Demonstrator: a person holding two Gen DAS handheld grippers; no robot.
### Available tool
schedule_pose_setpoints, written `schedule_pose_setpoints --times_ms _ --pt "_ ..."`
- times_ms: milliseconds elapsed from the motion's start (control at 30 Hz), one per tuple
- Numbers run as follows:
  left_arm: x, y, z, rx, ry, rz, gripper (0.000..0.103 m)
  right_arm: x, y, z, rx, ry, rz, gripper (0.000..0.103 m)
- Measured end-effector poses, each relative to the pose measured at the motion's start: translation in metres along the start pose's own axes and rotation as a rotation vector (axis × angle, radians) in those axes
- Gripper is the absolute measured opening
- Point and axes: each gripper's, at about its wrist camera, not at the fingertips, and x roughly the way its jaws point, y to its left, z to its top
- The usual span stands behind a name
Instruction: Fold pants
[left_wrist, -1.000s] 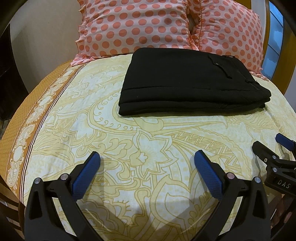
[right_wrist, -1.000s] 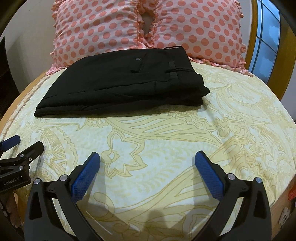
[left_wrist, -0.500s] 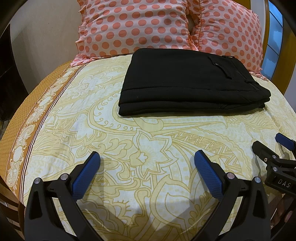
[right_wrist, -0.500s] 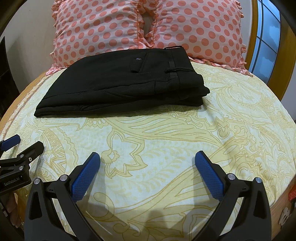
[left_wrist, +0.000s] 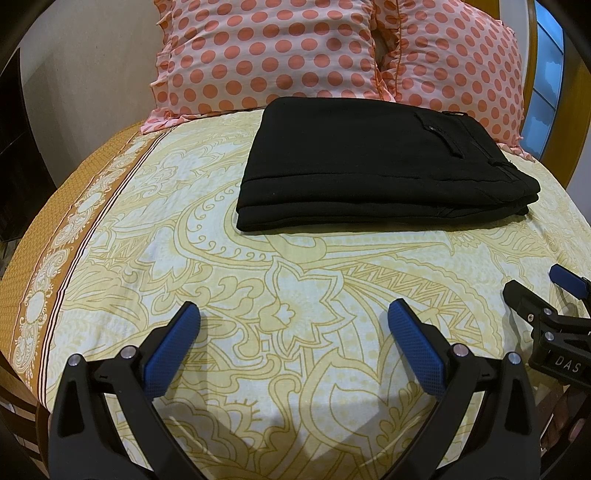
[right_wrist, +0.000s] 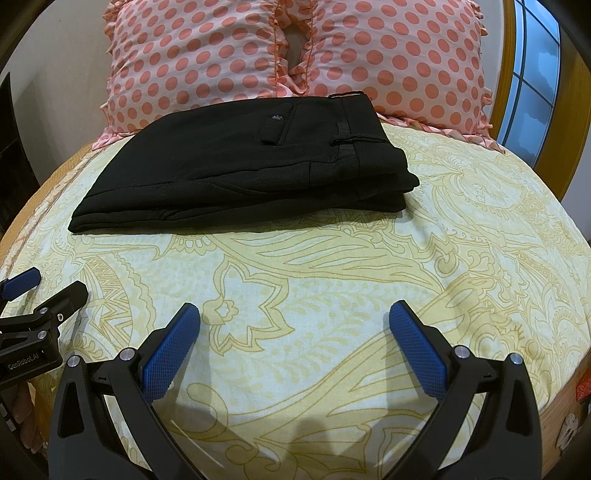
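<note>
Black pants (left_wrist: 376, 162) lie folded in a flat stack on the bed (left_wrist: 184, 258), near its head edge, touching two polka-dot pillows (right_wrist: 280, 55). Left claw (left_wrist: 293, 325) and right claw (right_wrist: 294, 325) both stand spread wide, empty, above the bedsheet near the foot edge, well apart from the pants.

Warm indoor light, fairly bright & even on the bedspread (left_wrist: 207, 258). Soft double shadows fall toward the near edge of the bed under the left gripper (left_wrist: 293, 317) & right gripper (right_wrist: 294, 319), so the source sits above/ahead. Black pants (right_wrist: 236, 173) read as near-flat dark, little fold detail. Window (right_wrist: 532, 85) at far right edge glows cool blue, no blowout. Strong fisheye: bed bulges, corners vignette black. Focus sharp throughout, no motion blur.
</note>
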Motion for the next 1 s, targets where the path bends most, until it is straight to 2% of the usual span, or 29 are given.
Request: schedule_pose_setpoints --times_ms 1000 --pt "-0.0008 -0.0019 0.001 0.0 -0.004 -0.002 0.101 0.0 0.0011 -0.0003 0.001 -0.001 -0.002 0.102"
